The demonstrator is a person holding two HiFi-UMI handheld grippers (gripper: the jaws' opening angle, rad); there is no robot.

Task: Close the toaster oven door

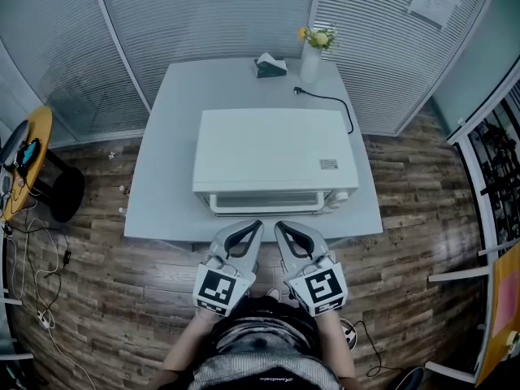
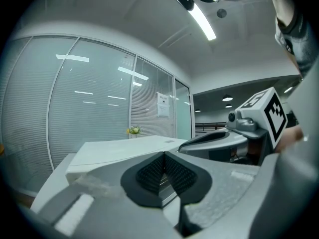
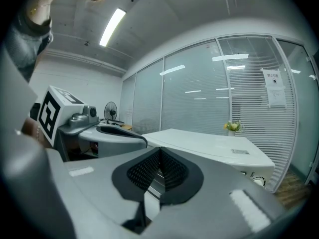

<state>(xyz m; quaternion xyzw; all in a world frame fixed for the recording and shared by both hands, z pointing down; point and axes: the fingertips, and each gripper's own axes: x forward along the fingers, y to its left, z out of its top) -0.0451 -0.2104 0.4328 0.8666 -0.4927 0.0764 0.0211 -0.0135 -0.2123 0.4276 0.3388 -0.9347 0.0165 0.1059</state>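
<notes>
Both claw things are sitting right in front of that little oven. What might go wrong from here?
1. The left gripper and right gripper are shut and nearly side by side, so they might knock together.
2. A hard push could slide the toaster oven back toward the vase of flowers behind it.

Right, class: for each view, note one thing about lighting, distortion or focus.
Head view: even light, toaster oven sharp, faint shadows. Left gripper view: fisheye, black corners, ceiling strip light glares. Right gripper view: same fisheye, glass partition bows, near foreground soft.
</notes>
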